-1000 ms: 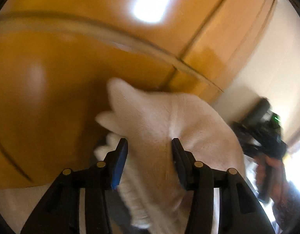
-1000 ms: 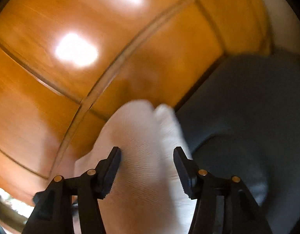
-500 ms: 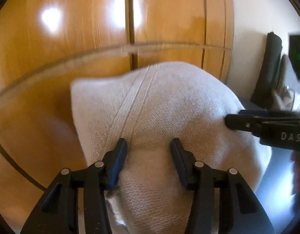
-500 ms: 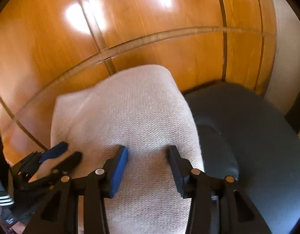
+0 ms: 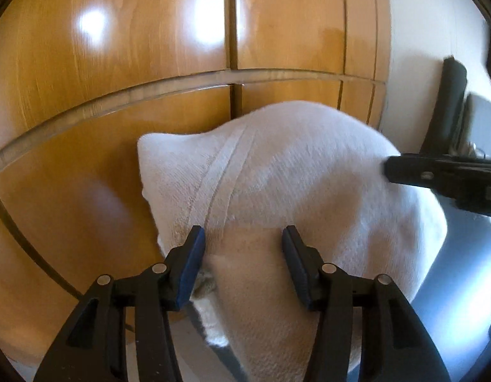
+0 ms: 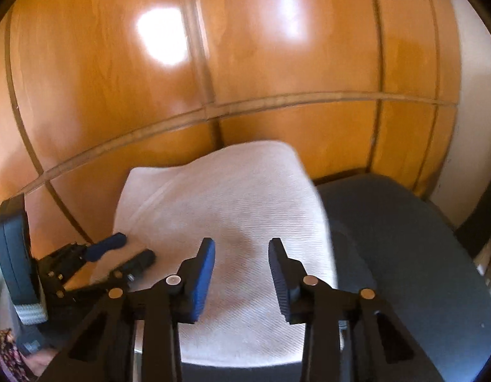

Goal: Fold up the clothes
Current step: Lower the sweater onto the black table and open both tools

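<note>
A cream knitted garment [image 5: 277, 191] is bunched in a soft mound on the grey seat [image 6: 404, 254] of a chair, covering the seat's left part as the right wrist view shows it and reaching past its far edge toward the wood behind. A raised double seam [image 5: 226, 165] runs across the knit from its far side toward the left tongs [image 5: 242, 251]. Those tongs reach over the near part of the cloth with their jaws set well apart; the fabric rises in the gap between them, yet whether the pads actually press on it cannot be told. The right tongs [image 6: 242, 264] hover over the near middle of the mound, their jaws closing with knit between them, and the pads do not appear to touch it. Each tool shows in the other's camera: the right one comes in from the right with its tip at the garment's edge, the left one lies at the cloth's left side. Just behind the chair stands a glossy orange-brown wooden wardrobe [image 6: 277, 63] with dark grooves between its panels, close against the seat. To its right is a pale wall [image 5: 414, 31], and a dark upright object [image 5: 449, 102] stands by that wall, too blurred to identify.
</note>
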A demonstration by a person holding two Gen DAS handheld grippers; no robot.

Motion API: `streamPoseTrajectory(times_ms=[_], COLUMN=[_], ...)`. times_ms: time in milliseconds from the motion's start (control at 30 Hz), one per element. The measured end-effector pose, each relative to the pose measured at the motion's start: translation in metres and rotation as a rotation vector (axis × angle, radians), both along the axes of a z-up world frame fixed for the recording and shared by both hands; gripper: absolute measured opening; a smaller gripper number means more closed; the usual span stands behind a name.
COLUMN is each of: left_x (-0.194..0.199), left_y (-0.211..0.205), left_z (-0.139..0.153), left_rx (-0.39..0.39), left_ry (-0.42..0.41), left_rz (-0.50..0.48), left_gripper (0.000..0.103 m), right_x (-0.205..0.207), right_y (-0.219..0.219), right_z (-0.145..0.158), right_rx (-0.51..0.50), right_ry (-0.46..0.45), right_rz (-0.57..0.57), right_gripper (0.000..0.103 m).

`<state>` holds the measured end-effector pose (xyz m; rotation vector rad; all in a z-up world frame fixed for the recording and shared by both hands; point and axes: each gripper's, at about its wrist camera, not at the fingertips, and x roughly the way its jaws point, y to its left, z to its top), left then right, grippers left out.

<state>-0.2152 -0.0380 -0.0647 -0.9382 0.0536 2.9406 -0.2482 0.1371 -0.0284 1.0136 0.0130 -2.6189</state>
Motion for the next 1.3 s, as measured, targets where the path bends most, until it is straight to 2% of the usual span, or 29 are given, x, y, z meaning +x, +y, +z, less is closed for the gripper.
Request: streamPoseTrajectory(times_ms=[100, 233, 267, 367, 433, 500, 567, 600, 700, 933, 1300], left_x=[0.010, 0.027, 0.029, 0.030, 0.029, 0.032, 0.041, 0.046, 0.066, 0.114, 0.165], left_y=[-0.003, -0.007, -0.010, -0.025, -0.036, -0.042, -0.043, -0.042, -0.034, -0.020, -0.020], left_z=[-0.007, -0.014, -0.017, -0.027, -0.029, -0.028, -0.024, -0.022, -0.013, 0.004, 0.030], left_rx=[0.018, 0.039, 0.065, 0.192, 0.288, 0.338, 0.335, 0.322, 0.256, 0.098, 0.079], left_ry=[0.004, 0.000, -0.013, -0.068, -0.096, -0.109, -0.098, -0.088, -0.047, 0.016, 0.017], left_rz=[0.005, 0.017, 0.018, 0.020, 0.029, 0.033, 0.037, 0.038, 0.024, 0.041, 0.088], left_gripper=[0.059, 0.070, 0.074, 0.074, 0.074, 0.074, 0.074, 0.074, 0.074, 0.074, 0.074], right_x=[-0.008, 0.005, 0.007, 0.010, 0.010, 0.010, 0.019, 0.027, 0.053, 0.108, 0.169], right_y=[-0.003, 0.008, 0.010, 0.014, 0.019, 0.024, 0.031, 0.034, 0.039, 0.024, -0.006], right_z=[-0.026, -0.041, -0.043, -0.048, -0.049, -0.047, -0.042, -0.039, -0.036, -0.040, 0.004], right_rx=[0.039, 0.035, 0.043, 0.057, 0.027, -0.019, -0.082, -0.124, -0.191, -0.164, -0.104], right_ry=[-0.079, -0.040, -0.041, -0.068, -0.106, -0.134, -0.132, -0.124, -0.113, -0.127, 0.008], right_rz=[-0.012, -0.014, -0.013, -0.020, -0.037, -0.060, -0.094, -0.113, -0.155, -0.173, -0.144], right_gripper=[0.035, 0.035, 0.035, 0.035, 0.036, 0.037, 0.038, 0.042, 0.043, 0.043, 0.044])
